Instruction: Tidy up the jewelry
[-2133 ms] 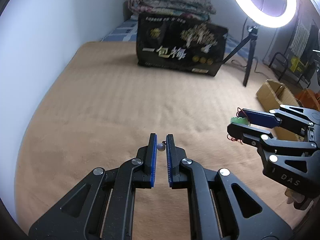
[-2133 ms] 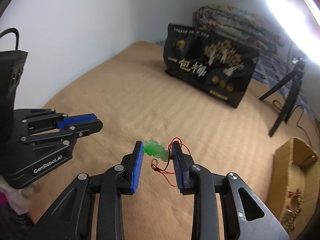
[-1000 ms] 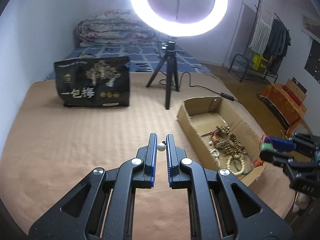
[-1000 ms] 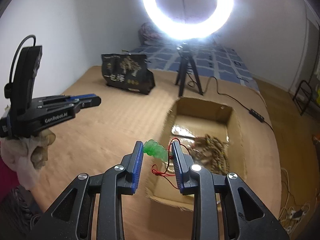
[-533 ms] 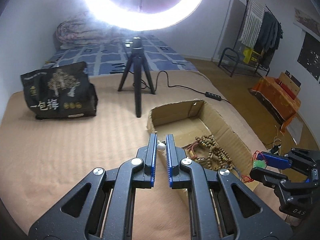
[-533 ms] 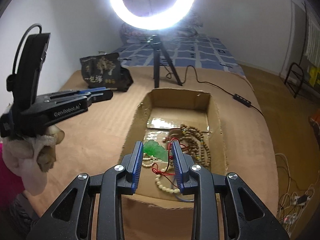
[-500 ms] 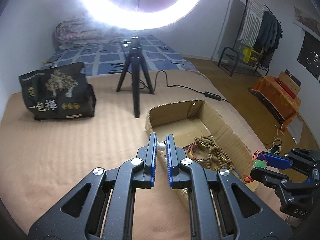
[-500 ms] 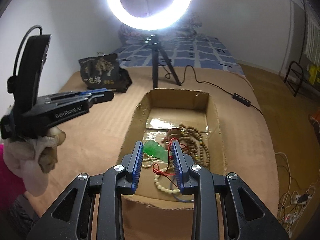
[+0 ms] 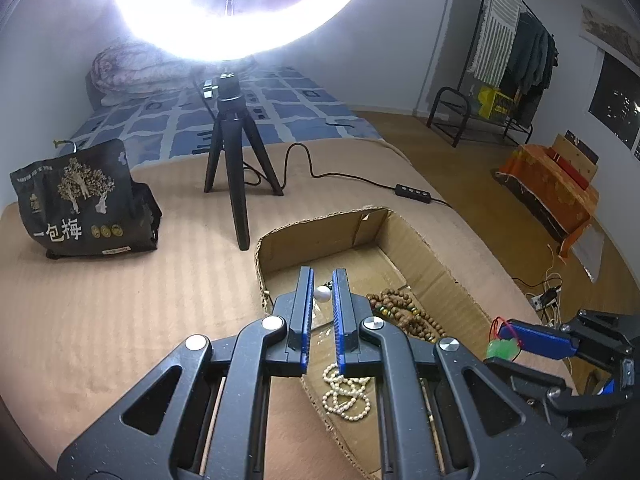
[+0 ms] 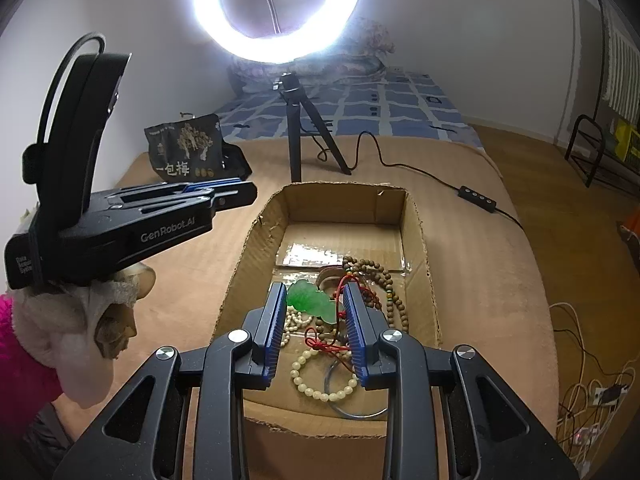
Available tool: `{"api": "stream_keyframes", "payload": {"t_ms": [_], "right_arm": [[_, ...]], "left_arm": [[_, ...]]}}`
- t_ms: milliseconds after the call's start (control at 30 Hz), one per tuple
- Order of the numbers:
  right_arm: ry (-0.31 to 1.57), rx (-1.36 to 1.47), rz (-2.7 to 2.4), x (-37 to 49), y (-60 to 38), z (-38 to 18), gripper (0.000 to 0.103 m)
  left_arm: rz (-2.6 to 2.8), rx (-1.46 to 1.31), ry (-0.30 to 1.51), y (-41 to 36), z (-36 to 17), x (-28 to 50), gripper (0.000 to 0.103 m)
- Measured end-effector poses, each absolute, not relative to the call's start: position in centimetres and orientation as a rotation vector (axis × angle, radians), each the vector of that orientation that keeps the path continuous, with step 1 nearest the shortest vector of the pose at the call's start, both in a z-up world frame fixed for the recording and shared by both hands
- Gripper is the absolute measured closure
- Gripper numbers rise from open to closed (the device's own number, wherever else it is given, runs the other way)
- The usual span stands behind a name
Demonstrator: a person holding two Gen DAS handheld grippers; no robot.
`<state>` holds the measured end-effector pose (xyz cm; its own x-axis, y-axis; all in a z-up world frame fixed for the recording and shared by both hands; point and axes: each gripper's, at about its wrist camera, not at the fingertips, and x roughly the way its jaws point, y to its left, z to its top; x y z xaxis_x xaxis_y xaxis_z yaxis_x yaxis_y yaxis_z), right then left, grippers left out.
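Observation:
My left gripper (image 9: pixel 322 286) is shut on a small white pearl bead (image 9: pixel 322 293) and holds it above the near left part of an open cardboard box (image 9: pixel 276 240). My right gripper (image 10: pixel 314 300) is shut on a green jade pendant (image 10: pixel 310 300) with a red cord (image 10: pixel 320 344), above the same box (image 10: pixel 236 276). The box holds brown bead strands (image 10: pixel 384 284), cream bead bracelets (image 10: pixel 316 384) and a white pearl strand (image 9: pixel 344 392). The right gripper also shows at the lower right of the left wrist view (image 9: pixel 508 344).
A ring light on a black tripod (image 9: pixel 232 152) stands behind the box, its cable and switch (image 9: pixel 414 191) trailing right. A black printed bag (image 9: pixel 80 208) sits at the far left. The tan bed cover (image 9: pixel 100 320) surrounds the box.
Both grippers swung from the bare bed cover to the box and now hover over it, each still holding its piece. In the last half second both edged further over the box.

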<state>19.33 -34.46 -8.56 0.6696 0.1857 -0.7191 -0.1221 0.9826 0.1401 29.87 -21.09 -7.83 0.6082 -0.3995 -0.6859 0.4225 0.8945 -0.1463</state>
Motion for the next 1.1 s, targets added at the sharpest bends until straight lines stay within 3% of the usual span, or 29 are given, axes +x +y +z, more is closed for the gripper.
{"api": "stream_keyframes", "payload": {"t_ms": [300, 367, 433, 500, 633, 1100], "right_arm": [[0.818, 0.075, 0.169, 19.3, -34.4, -8.6, 0.074], [0.82, 0.071, 0.163, 19.3, -34.4, -8.6, 0.067], [0.816, 0.071, 0.159, 19.2, -34.5, -8.5, 0.059], [0.815, 0.068, 0.152, 19.1, -34.5, -8.5, 0.058], [0.817, 0.075, 0.138, 19.1, -34.8, -8.5, 0.051], [0.803, 0.076, 0.118, 18.4, -34.6, -7.4, 0.051]], "left_arm": [[-0.474, 0.032, 0.786, -21.4, -7.6, 30.1, 0.095], [-0.47, 0.036, 0.793, -21.5, -7.6, 30.1, 0.093], [-0.471, 0.037, 0.793, -21.6, -7.6, 30.0, 0.071], [-0.469, 0.045, 0.78, -21.7, -7.5, 29.8, 0.066], [-0.465, 0.061, 0.774, -21.9, -7.4, 29.6, 0.065], [-0.458, 0.062, 0.748, -21.1, -5.8, 28.4, 0.064]]}}
